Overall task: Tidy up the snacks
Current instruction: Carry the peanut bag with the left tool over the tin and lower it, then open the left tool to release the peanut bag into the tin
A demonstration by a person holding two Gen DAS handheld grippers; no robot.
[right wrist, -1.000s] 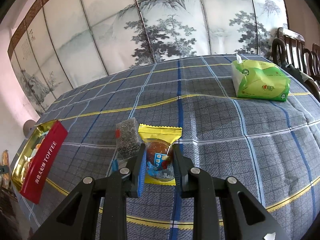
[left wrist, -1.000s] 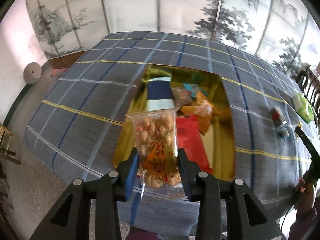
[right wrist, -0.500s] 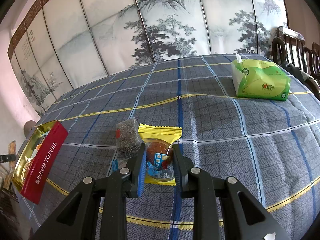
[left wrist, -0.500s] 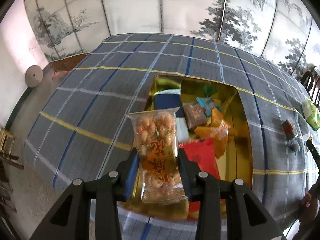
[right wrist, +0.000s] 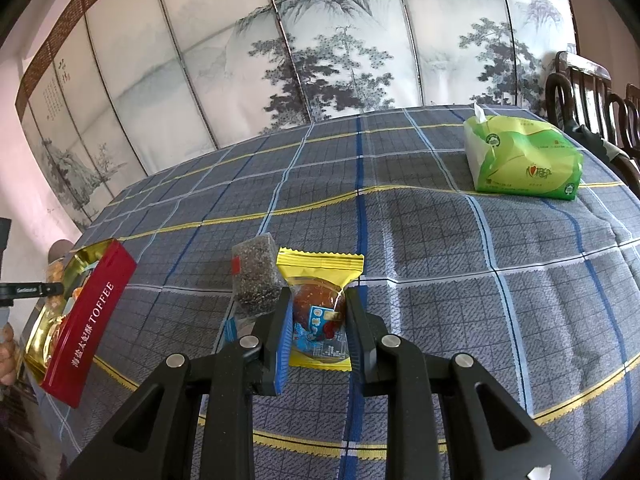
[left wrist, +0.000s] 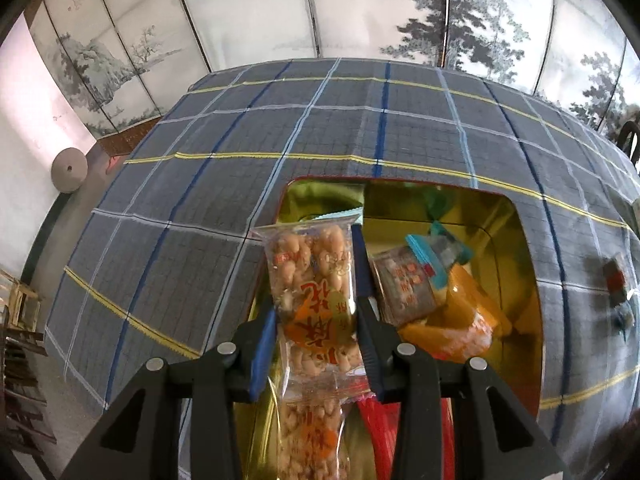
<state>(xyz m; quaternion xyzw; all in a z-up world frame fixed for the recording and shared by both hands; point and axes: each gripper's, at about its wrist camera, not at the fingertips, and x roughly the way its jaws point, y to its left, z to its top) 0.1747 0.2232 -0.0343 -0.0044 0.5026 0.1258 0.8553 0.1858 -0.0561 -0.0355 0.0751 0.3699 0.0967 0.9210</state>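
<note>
Over the tin: the left gripper (left wrist: 316,316) holds a clear peanut snack bag (left wrist: 312,280) upright above the gold-lined toffee tin (left wrist: 516,240), jaws clenched on the bag's middle.
Tin contents: an orange packet (left wrist: 464,324), a brown wrapped snack (left wrist: 404,288) and a teal-edged packet (left wrist: 436,252) crowd the right half; something red (left wrist: 380,420) lies near the front.
Free room: the left side of the tin, under the bag, looks the least crowded.
Placement advice: lower the bag until its bottom edge meets the tin, then let go, so it lies flat rather than tipping over the rim.
Right side: the right gripper (right wrist: 318,316) has its jaws closed on a yellow-edged snack packet (right wrist: 320,308) resting on the tabletop (right wrist: 440,260), with a dark seed bar (right wrist: 256,276) just beside it.
Next pick: lift it straight up to avoid dragging the bar.
Risk: the loose film may snag on a jaw at release.
</note>
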